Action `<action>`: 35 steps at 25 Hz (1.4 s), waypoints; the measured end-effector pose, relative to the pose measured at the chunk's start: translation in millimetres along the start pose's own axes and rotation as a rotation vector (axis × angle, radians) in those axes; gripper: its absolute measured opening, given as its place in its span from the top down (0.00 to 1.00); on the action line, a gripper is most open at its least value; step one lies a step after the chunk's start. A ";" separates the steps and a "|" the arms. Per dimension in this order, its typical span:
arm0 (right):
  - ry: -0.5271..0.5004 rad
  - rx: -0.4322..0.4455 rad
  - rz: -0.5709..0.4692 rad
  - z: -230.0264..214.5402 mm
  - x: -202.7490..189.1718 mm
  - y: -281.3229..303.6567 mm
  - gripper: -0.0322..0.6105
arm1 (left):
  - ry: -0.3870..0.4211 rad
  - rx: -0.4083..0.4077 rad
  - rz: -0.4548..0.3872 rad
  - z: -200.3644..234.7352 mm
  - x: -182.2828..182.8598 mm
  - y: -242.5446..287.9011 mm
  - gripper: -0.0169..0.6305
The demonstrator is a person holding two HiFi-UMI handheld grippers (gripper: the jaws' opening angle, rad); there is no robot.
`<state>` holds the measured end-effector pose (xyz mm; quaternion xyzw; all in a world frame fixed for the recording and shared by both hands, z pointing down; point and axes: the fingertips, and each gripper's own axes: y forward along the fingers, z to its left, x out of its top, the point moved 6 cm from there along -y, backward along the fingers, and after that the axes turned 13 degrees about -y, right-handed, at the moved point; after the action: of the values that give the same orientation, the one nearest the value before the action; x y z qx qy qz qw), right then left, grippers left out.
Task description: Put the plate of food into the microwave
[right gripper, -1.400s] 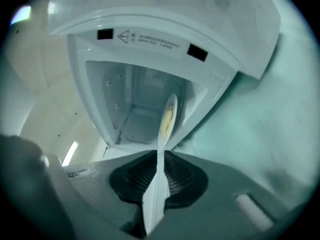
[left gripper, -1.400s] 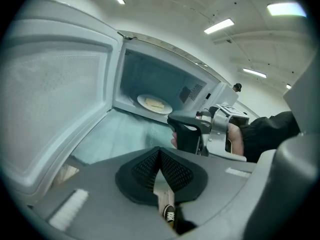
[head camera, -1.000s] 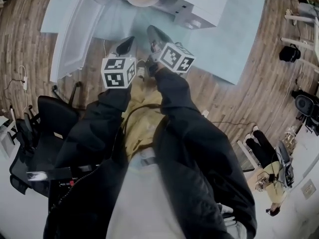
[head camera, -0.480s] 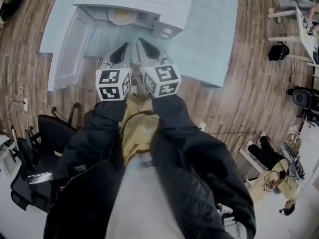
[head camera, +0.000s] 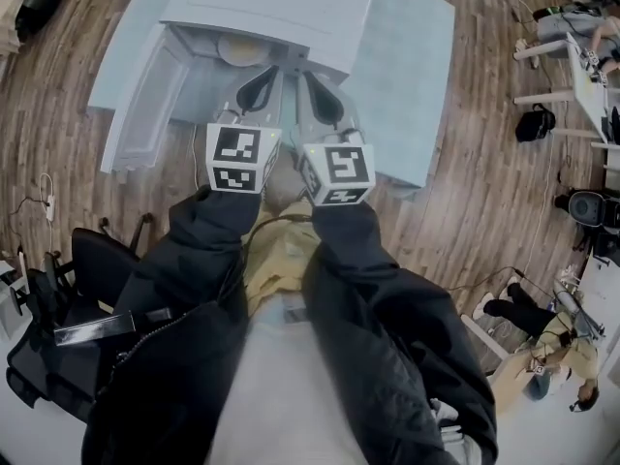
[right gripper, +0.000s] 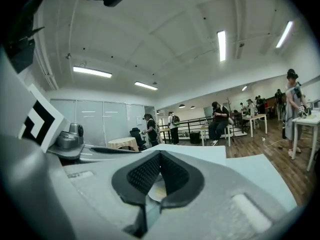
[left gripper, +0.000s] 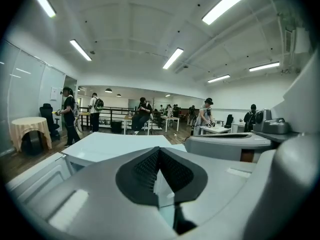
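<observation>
Left claw [head camera: 260,85] and right claw [head camera: 320,95] are both closed and empty, just before the microwave [head camera: 276,8] toward the tabletop's [head camera: 412,76] left edge. The plate of food [head camera: 238,50] sits inside; pushing the open door [head camera: 145,95] shut probably comes next.

The person wore a black padded jacket, its left sleeve [head camera: 189,255] and right sleeve [head camera: 383,284] puffy, over a mustard-yellow garment [head camera: 276,250]. The left tool [head camera: 265,74] and right tool [head camera: 311,77] had pale grey shells and black ribbed pads [left gripper: 145,171]. Each carried a white cube [head camera: 236,158] with black square markers.
</observation>
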<state>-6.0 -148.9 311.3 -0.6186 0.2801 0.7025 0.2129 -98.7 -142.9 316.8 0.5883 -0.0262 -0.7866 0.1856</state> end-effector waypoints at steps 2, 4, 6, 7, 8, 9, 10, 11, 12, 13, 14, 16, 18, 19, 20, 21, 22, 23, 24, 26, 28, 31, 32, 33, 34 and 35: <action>-0.015 -0.019 -0.012 -1.8 6.7 -3.4 0.96 | 0.021 -0.007 -0.014 -2.8 5.9 -1.1 0.97; -0.031 -0.034 -0.025 -4.4 12.1 -4.4 0.96 | 0.042 -0.006 -0.024 -3.7 10.3 -0.6 0.97; -0.041 -0.042 -0.041 -7.4 17.4 -4.6 0.96 | 0.049 -0.007 -0.033 -5.6 14.3 0.5 0.97; -0.045 -0.045 -0.046 -8.5 19.3 -4.6 0.96 | 0.052 -0.007 -0.037 -6.7 16.2 0.9 0.97; -0.049 -0.047 -0.050 -9.6 20.7 -4.5 0.96 | 0.055 -0.007 -0.041 -7.5 17.8 1.5 0.97; -0.052 -0.048 -0.053 -10.6 21.6 -4.2 0.96 | 0.058 -0.007 -0.044 -8.1 19.0 2.3 0.97; -0.055 -0.049 -0.056 -11.7 22.5 -3.8 0.96 | 0.060 -0.007 -0.047 -8.7 19.8 3.2 0.97; -0.056 -0.048 -0.059 -12.6 23.5 -3.4 0.96 | 0.063 -0.006 -0.049 -9.2 20.4 4.2 0.97; -0.059 -0.046 -0.063 -13.3 25.1 -2.9 0.96 | 0.065 -0.005 -0.050 -9.5 21.1 5.0 0.97; -0.063 -0.045 -0.068 -13.8 27.1 -2.3 0.96 | 0.066 -0.004 -0.052 -9.6 22.0 5.6 0.97; -0.066 -0.045 -0.073 -14.1 28.8 -1.8 0.96 | 0.067 -0.002 -0.053 -9.5 22.9 5.8 0.97; -0.072 -0.047 -0.077 -14.4 30.3 -1.2 0.96 | 0.069 0.000 -0.058 -9.1 24.7 5.7 0.97; -0.079 -0.051 -0.078 -14.8 30.1 -0.9 0.96 | 0.070 0.001 -0.063 -9.2 26.0 5.5 0.97; -0.082 -0.053 -0.080 -15.0 30.3 -0.8 0.96 | 0.071 0.001 -0.065 -9.3 26.6 5.3 0.97; -0.084 -0.054 -0.080 -15.0 30.5 -0.6 0.96 | 0.072 0.001 -0.066 -9.4 27.1 5.1 0.97; -0.084 -0.054 -0.078 -15.1 30.2 -0.3 0.96 | 0.073 0.001 -0.067 -9.4 27.8 5.0 0.97; -0.084 -0.053 -0.075 -15.4 29.9 0.0 0.96 | 0.073 0.002 -0.068 -9.3 28.4 5.1 0.97; -0.084 -0.053 -0.075 -15.7 30.1 0.5 0.96 | 0.073 0.003 -0.069 -9.0 28.9 5.2 0.97; -0.085 -0.053 -0.076 -16.0 30.3 0.7 0.96 | 0.073 0.005 -0.070 -8.6 29.0 5.1 0.97; -0.086 -0.052 -0.078 -16.1 29.9 0.7 0.96 | 0.073 0.008 -0.071 -7.9 28.3 4.5 0.97; -0.088 -0.051 -0.082 -15.6 30.6 0.7 0.96 | 0.074 0.012 -0.071 -7.2 28.0 3.8 0.97; -0.090 -0.050 -0.087 -15.5 32.0 1.3 0.96 | 0.069 0.011 -0.072 -7.1 29.0 3.8 0.97; -0.090 -0.051 -0.085 -15.6 31.5 1.4 0.96 | 0.064 0.008 -0.073 -7.5 28.9 4.0 0.97; -0.090 -0.050 -0.083 -15.5 31.0 1.4 0.96 | 0.060 0.009 -0.071 -7.4 28.5 4.0 0.97; -0.090 -0.049 -0.081 -15.4 31.0 1.5 0.96 | 0.058 0.011 -0.069 -7.1 28.0 3.7 0.97; -0.089 -0.049 -0.079 -15.3 31.4 1.5 0.96 | 0.054 0.013 -0.067 -7.1 27.6 3.3 0.97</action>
<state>-0.1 -161.5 279.3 -0.6023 0.2282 0.7271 0.2376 -97.8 -153.6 290.2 0.6109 -0.0065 -0.7761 0.1561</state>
